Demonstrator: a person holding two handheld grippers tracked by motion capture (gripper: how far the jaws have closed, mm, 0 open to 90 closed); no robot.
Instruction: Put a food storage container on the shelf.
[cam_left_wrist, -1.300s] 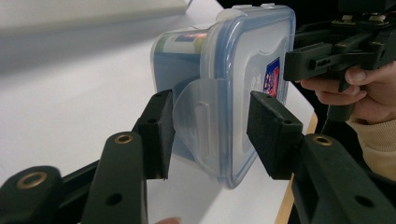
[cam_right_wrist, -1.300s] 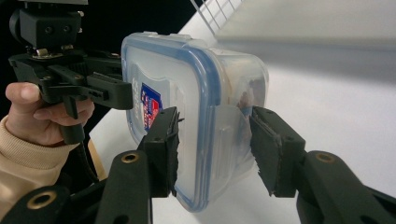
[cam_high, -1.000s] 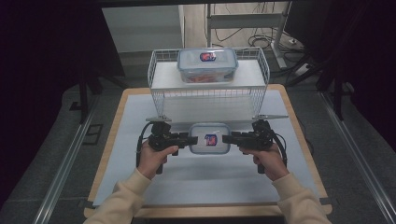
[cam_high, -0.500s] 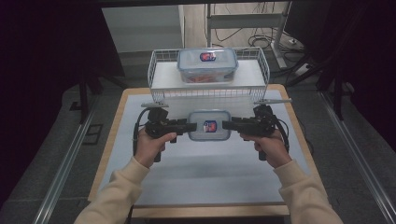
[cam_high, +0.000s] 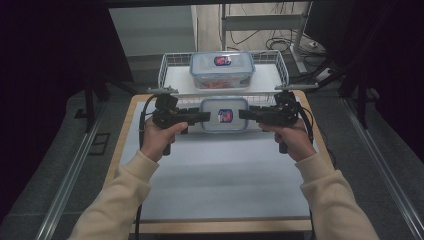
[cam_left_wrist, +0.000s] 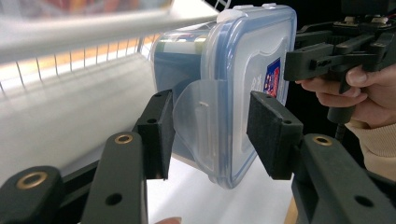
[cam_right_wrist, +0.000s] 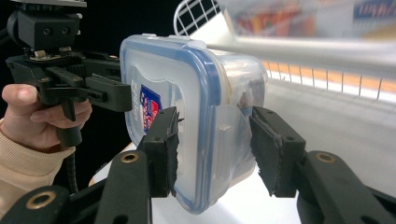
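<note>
Bench surface lying beneath, both grippers, left (cam_high: 206, 117) and right (cam_high: 243, 114), are gripping the container (cam_high: 223, 115), fingers clamped on its 9 and 3 o'clock ends, just short of the wire basket (cam_high: 172, 82) rim at 12 o'clock.

Grey floor (cam_high: 60, 165) (dark surroundings)

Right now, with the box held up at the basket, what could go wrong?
1. Each gripper holds the lidded box by one end only, left gripper and right gripper; uneven hands could twist it loose.
2. The wire basket rim is close ahead; the box could catch it.
3. Another box already sits inside.
</note>
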